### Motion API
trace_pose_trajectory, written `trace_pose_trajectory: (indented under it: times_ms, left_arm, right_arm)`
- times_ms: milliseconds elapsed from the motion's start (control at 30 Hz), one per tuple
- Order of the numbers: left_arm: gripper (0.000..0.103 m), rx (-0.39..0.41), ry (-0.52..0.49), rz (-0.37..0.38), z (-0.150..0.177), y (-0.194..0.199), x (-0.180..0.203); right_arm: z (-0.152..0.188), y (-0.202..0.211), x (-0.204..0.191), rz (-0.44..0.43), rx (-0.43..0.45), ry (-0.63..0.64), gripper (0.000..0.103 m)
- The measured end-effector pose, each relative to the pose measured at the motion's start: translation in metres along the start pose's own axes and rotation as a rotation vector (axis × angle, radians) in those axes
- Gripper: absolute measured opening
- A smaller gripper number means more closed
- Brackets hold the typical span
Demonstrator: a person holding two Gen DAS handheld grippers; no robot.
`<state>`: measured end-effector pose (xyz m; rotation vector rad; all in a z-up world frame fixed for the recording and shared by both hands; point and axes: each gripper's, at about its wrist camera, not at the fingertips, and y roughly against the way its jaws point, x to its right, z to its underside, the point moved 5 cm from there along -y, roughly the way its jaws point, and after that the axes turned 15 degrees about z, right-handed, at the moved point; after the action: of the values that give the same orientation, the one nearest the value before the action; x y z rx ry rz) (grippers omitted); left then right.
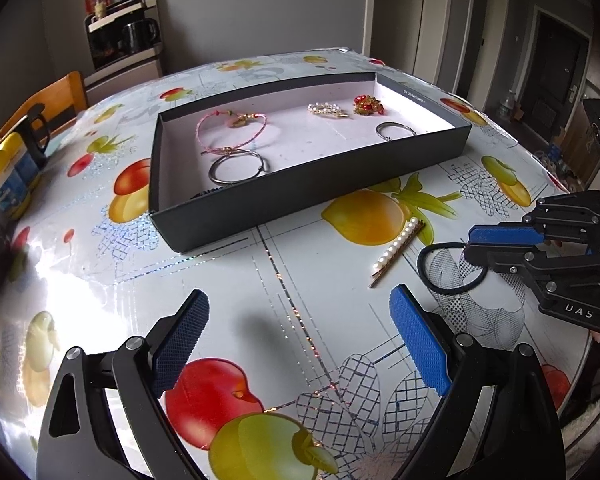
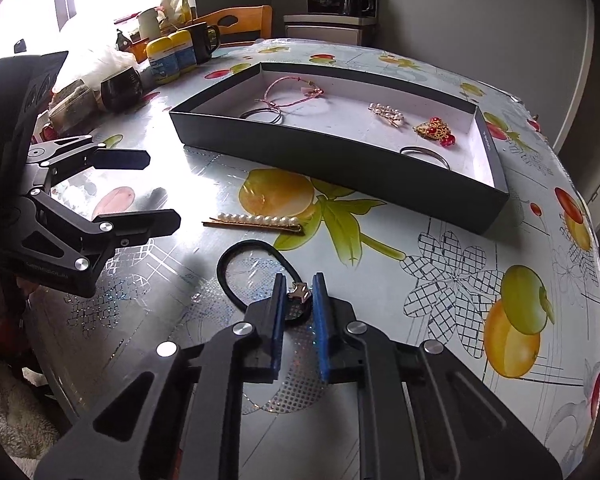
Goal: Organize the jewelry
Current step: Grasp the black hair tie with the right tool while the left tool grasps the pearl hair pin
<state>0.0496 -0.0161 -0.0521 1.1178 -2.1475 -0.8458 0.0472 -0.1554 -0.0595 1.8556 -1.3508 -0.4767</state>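
Right gripper (image 2: 297, 294) is clenched around the charm of the black hair tie (image 2: 244, 258), which lies on the table near the tray (image 2: 340, 164). Left gripper (image 1: 300, 332) stands released, idle. Risk: the thin elastic slips free on lifting, or snags the pearl hairpin (image 2: 256, 221) just beyond.

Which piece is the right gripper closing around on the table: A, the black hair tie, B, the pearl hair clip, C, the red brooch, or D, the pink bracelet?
A: the right gripper has its jaws nearly shut around the black hair tie; the pearl hair clip lies apart, beyond it.
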Motion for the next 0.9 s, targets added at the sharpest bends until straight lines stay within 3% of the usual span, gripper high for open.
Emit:
trace_pose_trajectory:
  times_ms: [200,300,367,600,667,800,900]
  left_arm:
    - [0.093,-0.016,-0.034,0.023,-0.008,-0.010,0.014]
    - [0.087,-0.023,-0.075,0.032,-0.011,-0.018,0.024]
    - [0.069,-0.038,-0.100,0.040,-0.013,-0.025,0.030]
    - [0.056,-0.061,-0.129,0.086,-0.022,-0.041,0.041]
    - [0.044,-0.064,-0.147,0.098,-0.023,-0.042,0.045]
    - [0.032,-0.073,-0.180,0.120,-0.023,-0.042,0.051]
    - [0.011,-0.081,-0.197,0.127,-0.022,-0.041,0.053]
  right_arm:
    - [0.011,0.004,0.026,0.034,-0.014,-0.050,0.013]
    - [0.016,0.006,0.038,0.047,-0.018,-0.069,0.013]
    - [0.019,0.007,0.044,0.049,-0.017,-0.081,0.013]
    - [0.022,0.008,0.049,0.043,-0.011,-0.088,0.013]
    - [0.021,0.008,0.049,0.039,-0.010,-0.089,0.013]
    - [0.022,0.008,0.049,0.036,-0.010,-0.085,0.013]
    - [0.021,0.008,0.048,0.029,-0.011,-0.083,0.013]
